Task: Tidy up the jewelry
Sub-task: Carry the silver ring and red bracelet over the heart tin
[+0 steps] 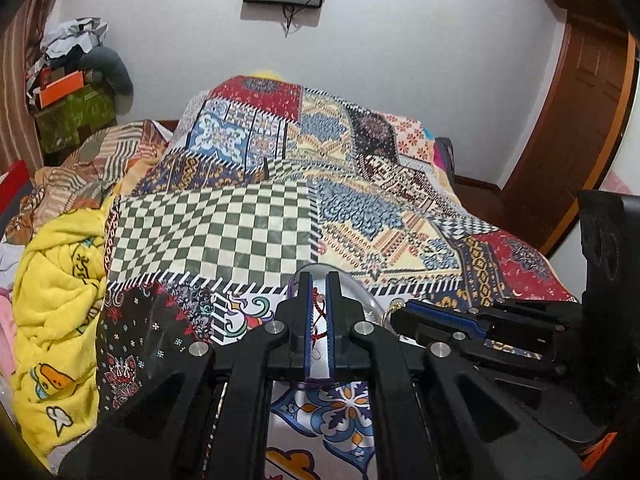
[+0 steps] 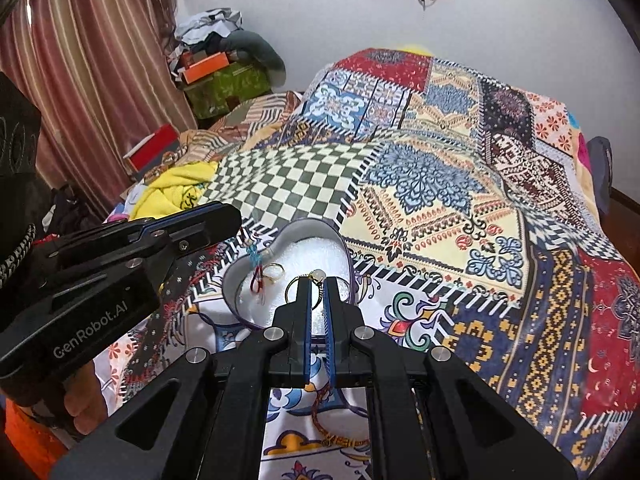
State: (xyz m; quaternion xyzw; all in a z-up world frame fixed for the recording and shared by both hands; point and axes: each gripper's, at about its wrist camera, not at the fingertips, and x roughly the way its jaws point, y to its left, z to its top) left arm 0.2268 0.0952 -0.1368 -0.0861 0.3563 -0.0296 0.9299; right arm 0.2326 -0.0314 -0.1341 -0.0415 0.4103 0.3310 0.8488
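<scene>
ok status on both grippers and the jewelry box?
Left gripper shut on red cord bracelet, over heart-shaped box. Right gripper shut on pearl ring at box's near edge. Gold ring already inside. Nothing in the way.

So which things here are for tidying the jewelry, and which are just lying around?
For the job: heart-shaped box, pearl ring, gold ring, red cord bracelet, left gripper, right gripper.

Just lying about: yellow blanket, orange box, patchwork bedspread.

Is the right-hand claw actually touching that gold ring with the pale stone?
Touching. In the right wrist view the right gripper pinches the ring between its fingers, above the heart-shaped box.
</scene>
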